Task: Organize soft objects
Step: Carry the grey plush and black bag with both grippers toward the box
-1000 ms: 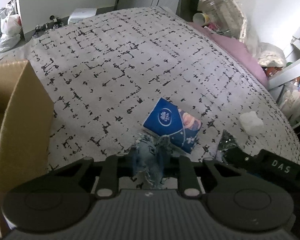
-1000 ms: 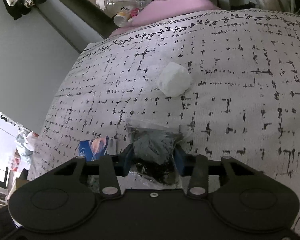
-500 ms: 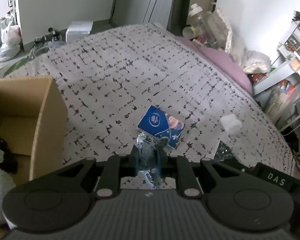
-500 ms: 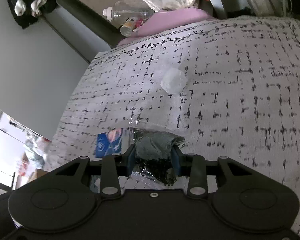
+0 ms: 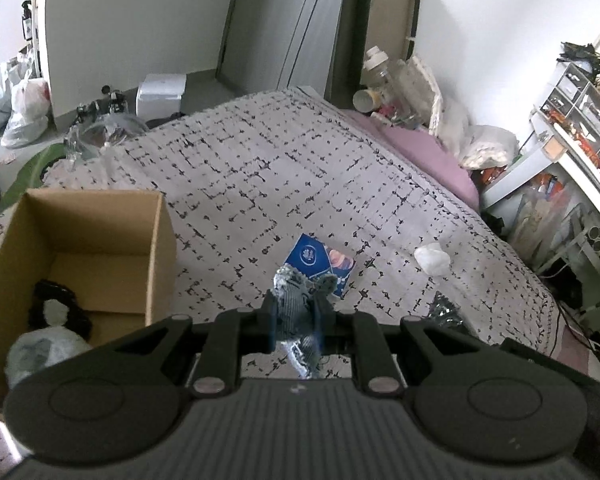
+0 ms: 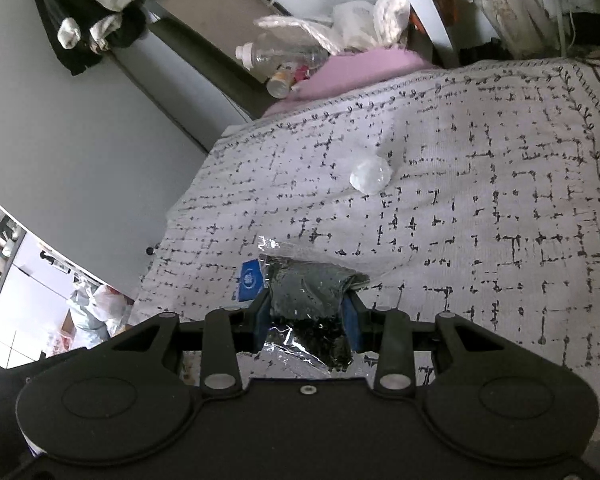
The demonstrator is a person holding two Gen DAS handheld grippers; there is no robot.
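We are clamping the left gripper on a denim scrap, its long axis running along the fingers, tip pointing ahead. We are pinching the right gripper on a bagged dark cloth, sticking out forward. Only the left view is showing the box, left of the fingers; both are showing a blue packet and white wad ahead.

The left gripper hides the lower end of the grey-blue cloth pinched in its jaws. The cloth covers a corner of the blue packet. The cardboard box is cut off at the left edge. The print on the right gripper's bagged dark item is unreadable.
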